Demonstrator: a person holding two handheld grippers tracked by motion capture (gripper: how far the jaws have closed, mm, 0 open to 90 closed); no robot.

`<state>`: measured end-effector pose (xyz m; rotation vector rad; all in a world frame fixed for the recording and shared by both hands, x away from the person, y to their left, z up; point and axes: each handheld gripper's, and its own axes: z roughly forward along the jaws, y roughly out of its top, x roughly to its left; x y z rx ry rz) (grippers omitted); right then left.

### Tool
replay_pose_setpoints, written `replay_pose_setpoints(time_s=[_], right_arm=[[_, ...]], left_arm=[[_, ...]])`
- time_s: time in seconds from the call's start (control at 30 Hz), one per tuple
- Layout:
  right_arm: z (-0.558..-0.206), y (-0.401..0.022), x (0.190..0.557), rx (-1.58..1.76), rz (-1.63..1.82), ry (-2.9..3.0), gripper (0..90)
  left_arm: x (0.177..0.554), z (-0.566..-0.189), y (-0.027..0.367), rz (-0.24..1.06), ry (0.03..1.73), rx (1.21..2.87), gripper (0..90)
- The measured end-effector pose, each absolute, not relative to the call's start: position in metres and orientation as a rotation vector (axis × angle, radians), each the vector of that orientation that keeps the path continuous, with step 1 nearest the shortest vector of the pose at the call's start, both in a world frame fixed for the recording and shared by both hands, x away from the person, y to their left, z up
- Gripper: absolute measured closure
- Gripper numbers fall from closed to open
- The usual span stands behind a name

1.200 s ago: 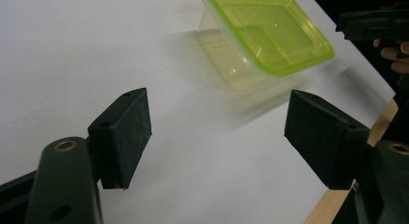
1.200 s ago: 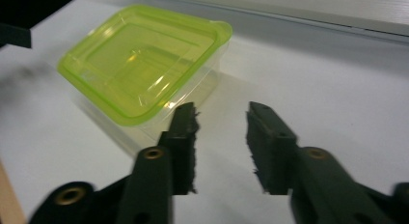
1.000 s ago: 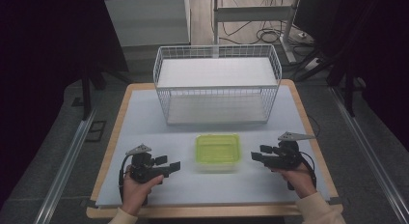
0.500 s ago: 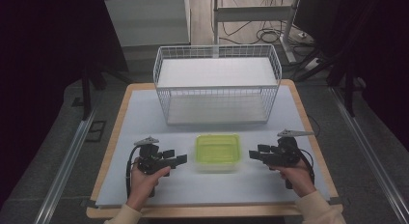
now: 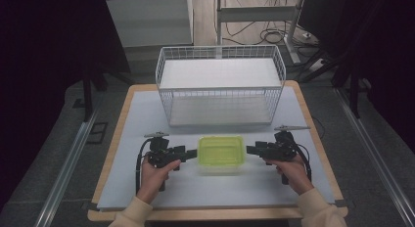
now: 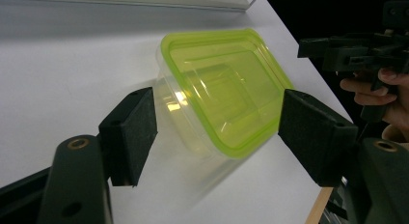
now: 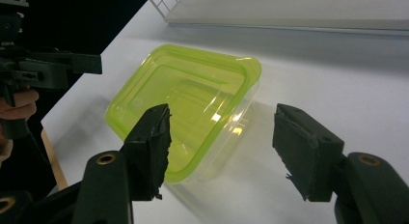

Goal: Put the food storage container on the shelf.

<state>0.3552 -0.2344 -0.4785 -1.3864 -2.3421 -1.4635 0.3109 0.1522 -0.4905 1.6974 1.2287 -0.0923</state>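
Your two hands come in from the near edge of the table point(image 5: 127, 139), one on each side of the green-lidded box point(image 5: 220, 153). The box sits flat on the white table top, near you, in front of the white wire basket point(image 5: 220, 90).

Your left hand point(image 5: 155, 174) holds the left gripper point(image 5: 192, 153) level and points it right, toward the box. Its tips are at the left end of the box. In the left gripper view, the two black jaws stand wide apart with the near end of the box between them. They have just been closing a little, but the pads point(image 6: 140, 122) do not press on the box.

Your right hand point(image 5: 289, 170) holds the right gripper point(image 5: 250, 149) level too, and points it left at the other end of the box. Its tips are just beside the box. In the right gripper view, its jaws are spread, with a corner of the box between them, and nothing is pinched.

Both wrists are low, close to the table.
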Motion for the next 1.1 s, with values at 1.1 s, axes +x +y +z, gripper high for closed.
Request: replay_pose_setpoints(time_s=[1.1], right_arm=[[-0.504, -0.219, 0.369, -1.423, -1.348, -2.255, 48.5]], left_arm=[[0.34, -0.515, 0.133, -0.272, 1.305, 1.716, 44.1]])
